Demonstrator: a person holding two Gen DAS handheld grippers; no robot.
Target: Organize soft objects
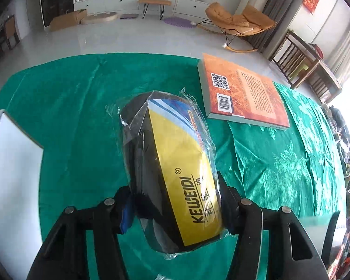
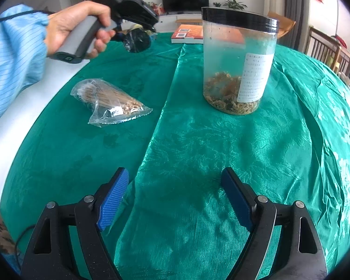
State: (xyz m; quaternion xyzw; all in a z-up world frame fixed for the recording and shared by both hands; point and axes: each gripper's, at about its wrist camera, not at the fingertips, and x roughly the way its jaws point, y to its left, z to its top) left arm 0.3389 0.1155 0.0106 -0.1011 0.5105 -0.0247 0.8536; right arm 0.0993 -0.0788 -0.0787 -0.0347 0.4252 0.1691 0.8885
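Note:
My left gripper point(image 1: 175, 193) is shut on a soft black pack point(image 1: 165, 154) in clear plastic wrap with a yellow KEWEIDI label. The pack hangs above the green cloth point(image 1: 70, 116). In the right wrist view a hand point(image 2: 74, 28) holds that gripper up at the far left, with the wrapped pack point(image 2: 137, 42) below it. My right gripper point(image 2: 175, 191) stands open low over the cloth, nothing between its blue pads point(image 2: 113, 200). A clear bag of thin brown sticks point(image 2: 109, 102) lies on the cloth to its front left.
An orange book point(image 1: 242, 93) lies flat at the table's far edge. A tall clear jar point(image 2: 238, 65) with a black lid and brown bits inside stands ahead right. A white box point(image 1: 11, 151) sits at the left edge. A blue sleeve point(image 2: 11, 58) fills the left.

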